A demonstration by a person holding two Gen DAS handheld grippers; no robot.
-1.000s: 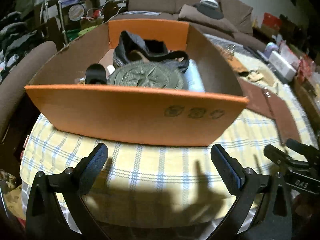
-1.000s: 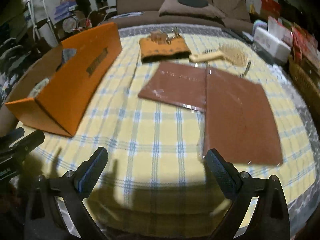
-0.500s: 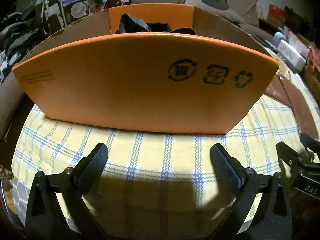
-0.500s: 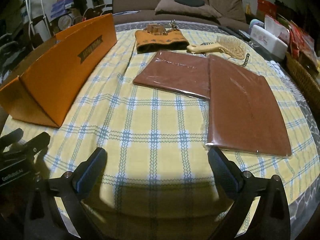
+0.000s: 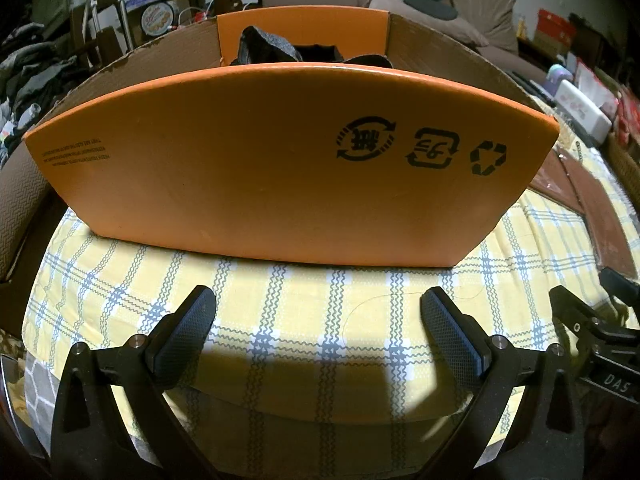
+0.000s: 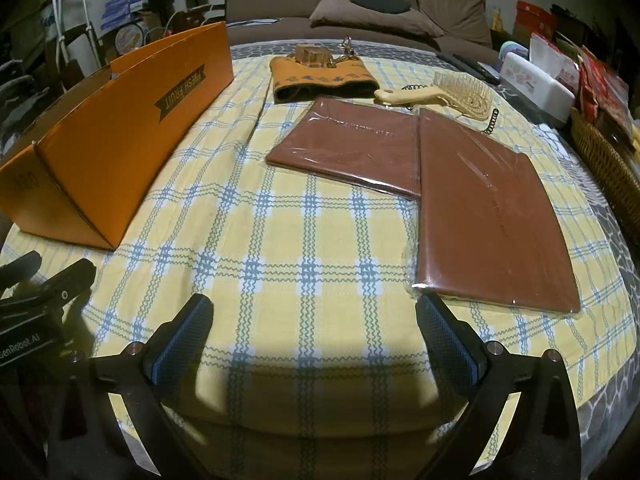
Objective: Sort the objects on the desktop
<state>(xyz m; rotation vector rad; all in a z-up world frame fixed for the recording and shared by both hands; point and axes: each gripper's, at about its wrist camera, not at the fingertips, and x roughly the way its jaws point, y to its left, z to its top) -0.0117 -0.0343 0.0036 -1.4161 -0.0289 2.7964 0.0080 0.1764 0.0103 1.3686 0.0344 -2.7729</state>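
Cardboard: the orange box (image 6: 120, 152) stands at the worktop's (image 6: 304, 264) left, dark items inside. Left gripper (image 5: 318, 320) hovers before it, fingers spread wide and empty. Right gripper (image 6: 314, 328) likewise gapes empty, near 2 brown wrapped folders (image 6: 488, 216). Their slick wrap could slip from a shallow pinch; comb (image 6: 448, 92) lies beyond.

Orange box (image 5: 280, 168) blocks ahead; bare cloth (image 6: 304, 264) lies open before, seemingly, brown folders (image 6: 488, 208).

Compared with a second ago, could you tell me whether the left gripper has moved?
Yes. The left gripper has dropped lower and closer to the orange box: its near wall now hides the contents seen before.
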